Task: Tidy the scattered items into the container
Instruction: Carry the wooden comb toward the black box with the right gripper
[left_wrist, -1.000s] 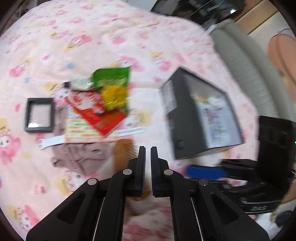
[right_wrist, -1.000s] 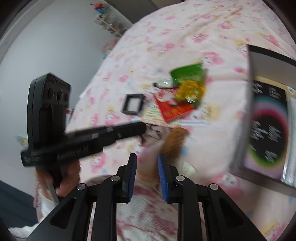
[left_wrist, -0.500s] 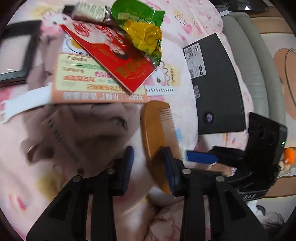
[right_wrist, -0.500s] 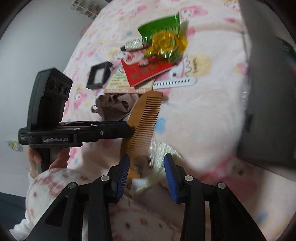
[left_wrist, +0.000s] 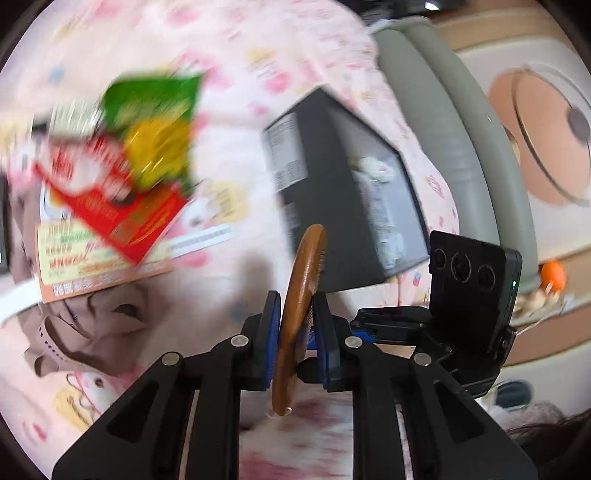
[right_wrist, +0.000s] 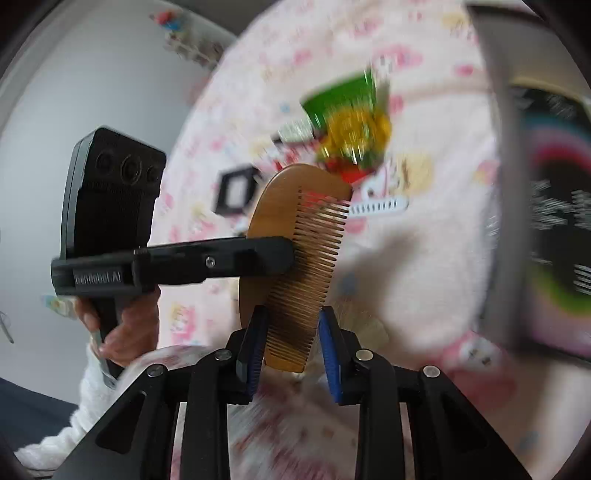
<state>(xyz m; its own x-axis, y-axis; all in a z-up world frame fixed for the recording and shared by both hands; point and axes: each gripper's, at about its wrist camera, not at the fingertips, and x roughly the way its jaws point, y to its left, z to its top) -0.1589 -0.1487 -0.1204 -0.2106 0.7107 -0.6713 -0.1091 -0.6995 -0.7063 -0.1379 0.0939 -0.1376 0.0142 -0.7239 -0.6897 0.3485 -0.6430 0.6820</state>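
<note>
Two grippers meet at one wooden comb (left_wrist: 301, 295), lifted clear of the pink patterned bed cover (left_wrist: 236, 66). Our left gripper (left_wrist: 295, 334) has just been closing, and its blue-padded fingers (left_wrist: 271, 325) now pinch the comb's solid spine, so that in the left wrist view we see the comb edge-on, standing upright between them. In the right wrist view the same comb (right_wrist: 295, 258) shows its broad side, teeth facing right, with the left gripper (right_wrist: 288, 254) reaching in from the left and clamping it about halfway up.

Our right gripper (right_wrist: 291, 343) has also just been closing. Its fingers (right_wrist: 328, 347) sit on either side of the comb's lower end; the left pad looks to be against the comb, but a sliver of gap shows at the right pad, so we cannot tell whether they truly press on it.

Beyond the comb, the black box (left_wrist: 332, 192) that serves as the container lies open on the bed cover, some pale things already inside. To its left is a blurred heap: a green and yellow snack packet (left_wrist: 155, 122), a red leaflet (left_wrist: 110, 206) on a paler card (left_wrist: 88, 266), a white strip (left_wrist: 199, 240), and a brownish cloth (left_wrist: 85, 328) nearest us. A small black frame (right_wrist: 236, 190) lies further back in the right wrist view. A hand (right_wrist: 125, 325) grips the left gripper's handle.
</note>
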